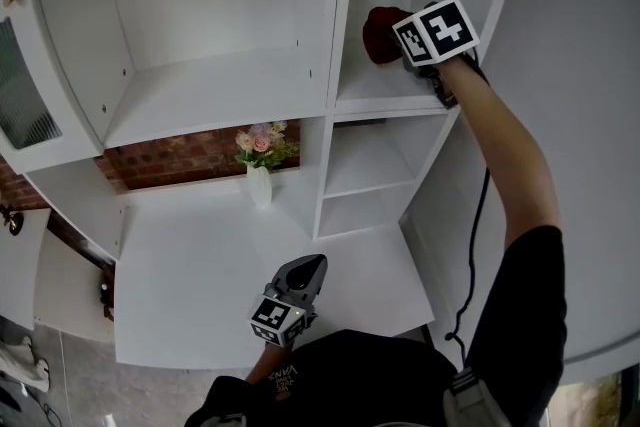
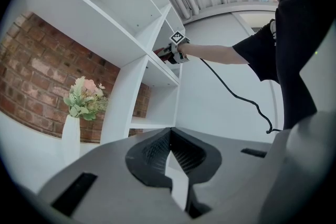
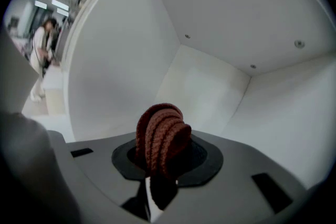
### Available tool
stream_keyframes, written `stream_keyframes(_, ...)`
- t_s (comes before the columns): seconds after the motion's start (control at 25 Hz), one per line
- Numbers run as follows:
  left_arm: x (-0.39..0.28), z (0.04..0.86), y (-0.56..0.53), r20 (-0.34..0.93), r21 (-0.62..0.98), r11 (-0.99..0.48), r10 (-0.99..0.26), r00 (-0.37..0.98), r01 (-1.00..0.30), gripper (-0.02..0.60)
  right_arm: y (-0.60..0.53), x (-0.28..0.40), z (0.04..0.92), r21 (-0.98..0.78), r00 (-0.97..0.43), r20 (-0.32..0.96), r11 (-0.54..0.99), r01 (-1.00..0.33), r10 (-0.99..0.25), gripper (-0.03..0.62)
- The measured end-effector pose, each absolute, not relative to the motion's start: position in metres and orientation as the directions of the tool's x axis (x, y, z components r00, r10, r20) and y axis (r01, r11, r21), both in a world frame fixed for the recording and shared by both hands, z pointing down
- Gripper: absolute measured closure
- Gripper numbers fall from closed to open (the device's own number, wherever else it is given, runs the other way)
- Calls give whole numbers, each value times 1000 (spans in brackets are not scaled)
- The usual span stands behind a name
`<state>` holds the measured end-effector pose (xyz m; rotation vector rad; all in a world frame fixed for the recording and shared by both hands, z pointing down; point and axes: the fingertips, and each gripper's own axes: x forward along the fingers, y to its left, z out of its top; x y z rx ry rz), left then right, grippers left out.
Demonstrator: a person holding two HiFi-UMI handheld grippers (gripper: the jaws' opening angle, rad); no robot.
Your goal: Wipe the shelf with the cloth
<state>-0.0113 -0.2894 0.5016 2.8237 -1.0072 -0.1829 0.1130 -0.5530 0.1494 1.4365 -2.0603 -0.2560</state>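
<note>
Cloth: a dark red cloth [image 1: 381, 34], bunched into thick folds [image 3: 160, 136], sits up in the narrow upper right compartment of the white shelving unit [image 1: 325, 65]. It is by that compartment's left wall and just above its board. Whether it touches either surface cannot be told.
Shelf: the white board [image 1: 378, 96] under the cloth is bare. The right gripper view looks into the compartment's back corner.
Right gripper: the right gripper [image 1: 408, 56] pinches the cloth between its jaws. The folds stand up from between them, and its marker cube faces the head camera.
Arm: the person's right arm [image 1: 512, 165] reaches up to the compartment, bare to a black sleeve.
Cable: a black cable [image 1: 472, 255] hangs down beside the arm, along the unit's outer side.
Left gripper: the left gripper [image 2: 168, 137] has its jaws pressed together with nothing between them. It is held low above the desk top [image 1: 190, 265], well apart from the cloth.
Vase: a white vase [image 1: 260, 186] with pink and green flowers [image 1: 263, 144] stands on the desk top, at the foot of the upright dividing the unit.
Brick wall: red brick wall [image 1: 170, 160] shows behind the vase, under the wide left shelf.
</note>
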Motion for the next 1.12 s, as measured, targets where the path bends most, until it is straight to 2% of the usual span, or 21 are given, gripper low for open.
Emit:
stream_keyframes(0.16,-8,501,-287,-69,168,-768,-634,770,-618,574,-538,73,163,215,-452,395,559,-801,-800,494)
stream_keyframes(0.4,-12,499,-286,-68,165,-761,-644,762,-628,574,-535,47,198,201,-484,481,629,-751,-731,494)
stream_keyframes(0.6,-10,504,-284,-69,166,-761,-643,763,-627,574,-539,43,209,302,-425,505,615,-729,-751,494)
stream_keyframes(0.8,-10,503,-283,-67,165,-765,-639,766,-623,574,-546,66,207,376,-339,519,566,-734,-785,494)
stream_keyframes(1.0,-7,506,-280,-62,169,-774,-626,777,-610,574,-549,117,204,480,-177,525,461,-746,-833,494)
stream_keyframes(1.12,-2,505,-280,-66,168,-784,-614,786,-598,574,-547,142,202,633,-30,508,397,-665,-861,494)
